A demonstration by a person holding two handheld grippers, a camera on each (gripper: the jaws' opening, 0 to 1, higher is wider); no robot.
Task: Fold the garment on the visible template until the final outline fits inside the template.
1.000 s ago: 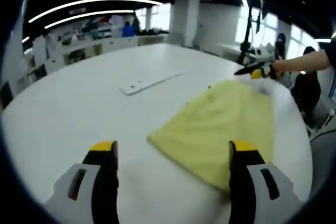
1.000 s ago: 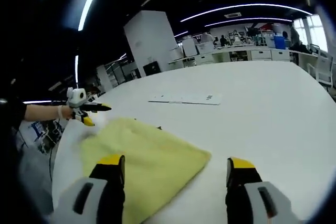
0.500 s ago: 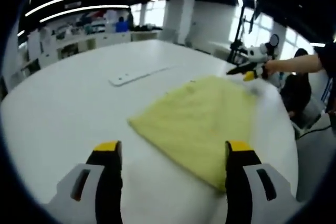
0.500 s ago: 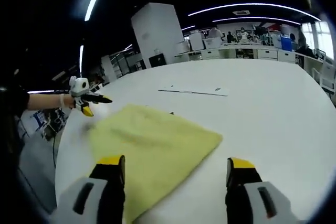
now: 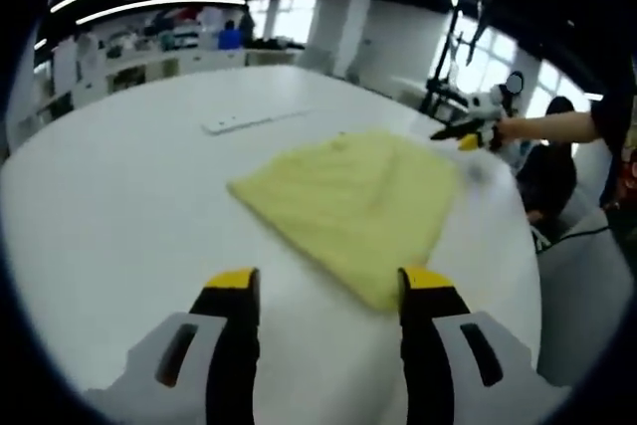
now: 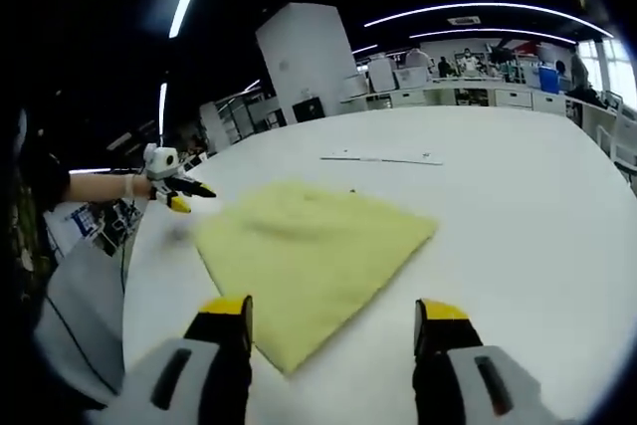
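A yellow garment (image 5: 343, 208) lies folded flat on the white table (image 5: 119, 206), roughly rectangular, with one corner toward my left gripper (image 5: 326, 286). That gripper is open and holds nothing, just short of the near corner. In the right gripper view the same garment (image 6: 311, 241) lies ahead of my right gripper (image 6: 331, 311), which is open and holds nothing. The right gripper (image 5: 466, 132), held in a person's hand, hovers past the garment's far side in the left gripper view. The left gripper (image 6: 179, 190) hangs off the cloth's left edge in the right gripper view.
A flat white strip (image 5: 254, 121) lies on the table beyond the garment, also seen as a thin strip (image 6: 383, 157). A dark stand (image 5: 448, 67) rises past the table's rim. Desks and shelves line the room's back (image 6: 468, 87).
Both views have pulled back from the garment, so its near corner now lies ahead of the jaws. Both pairs of jaws stand somewhat narrower, the left more so.
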